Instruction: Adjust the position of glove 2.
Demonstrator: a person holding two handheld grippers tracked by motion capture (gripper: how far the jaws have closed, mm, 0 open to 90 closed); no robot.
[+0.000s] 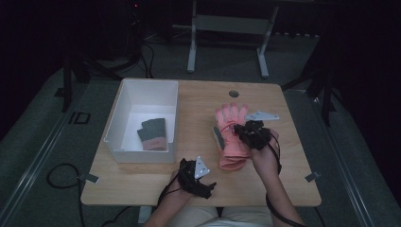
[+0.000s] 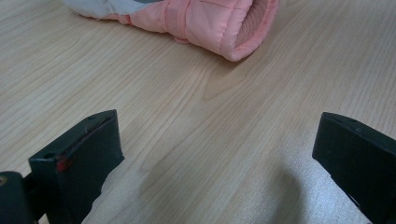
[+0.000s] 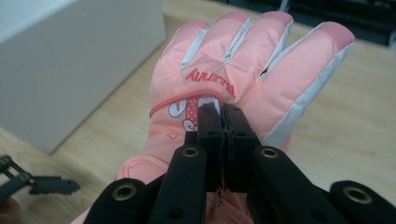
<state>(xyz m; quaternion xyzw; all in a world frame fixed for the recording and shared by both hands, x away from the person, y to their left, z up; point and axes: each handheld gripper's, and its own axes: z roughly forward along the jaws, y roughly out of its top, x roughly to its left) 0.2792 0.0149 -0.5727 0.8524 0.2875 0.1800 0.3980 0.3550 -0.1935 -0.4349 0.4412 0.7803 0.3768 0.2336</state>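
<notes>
The right gripper point(image 3: 219, 114) has its jaws pinched together on the fabric at the back of the pink ski glove point(image 3: 233, 79), just below the glove's fingers, which point away from it. The glove lies on the table point(image 1: 198, 109), its cuff toward the person. The left gripper point(image 2: 219, 154) rests low over the bare table with its jaws wide apart and nothing between them; the glove's cuff lies ahead of it, well apart. A white box point(image 1: 124, 104) holding a grey glove point(image 1: 153, 134) stands beyond the left gripper.

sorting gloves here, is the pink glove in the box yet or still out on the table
Out. The pink glove lies on the table right of the white box, pinched in the right gripper.
</notes>
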